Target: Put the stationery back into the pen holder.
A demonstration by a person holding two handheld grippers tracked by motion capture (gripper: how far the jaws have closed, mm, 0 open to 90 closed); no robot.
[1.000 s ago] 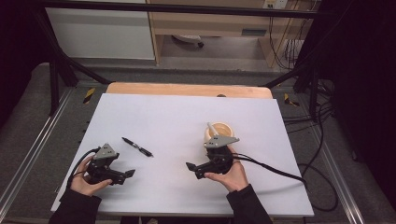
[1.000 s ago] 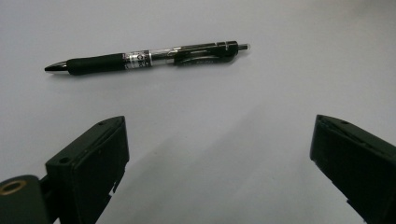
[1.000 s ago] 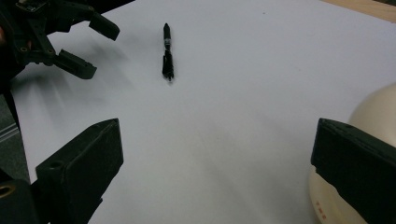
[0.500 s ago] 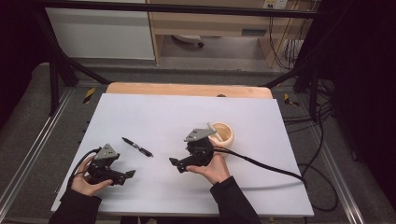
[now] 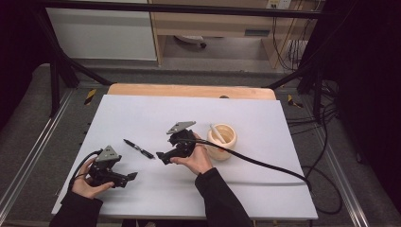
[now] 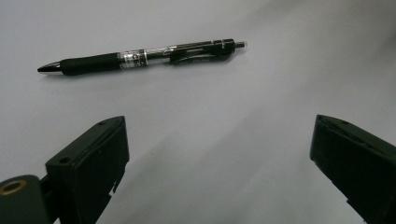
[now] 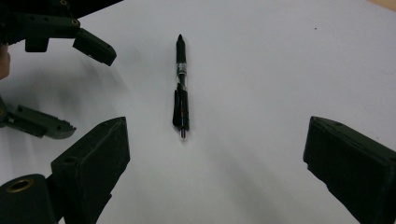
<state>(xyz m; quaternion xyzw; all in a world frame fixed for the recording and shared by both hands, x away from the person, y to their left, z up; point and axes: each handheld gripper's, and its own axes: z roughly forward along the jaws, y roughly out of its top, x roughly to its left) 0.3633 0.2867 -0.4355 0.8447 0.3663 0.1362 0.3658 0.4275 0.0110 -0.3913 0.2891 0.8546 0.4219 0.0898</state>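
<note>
We see the black pen (image 5: 139, 148) lying flat on the white table (image 5: 142, 113), between our two grippers and touching neither. Our right gripper (image 5: 163, 156) sits just beside the pen's clicker end with its jaws wide, having just closed a little, nothing between them; in the right gripper view the pen (image 7: 181, 88) lies straight ahead of them. Our left gripper (image 5: 131, 177) rests near the table's front edge, jaws wide and empty, while a wooden bowl (image 5: 222, 140) stands beside our right hand (image 5: 195, 160).
</note>
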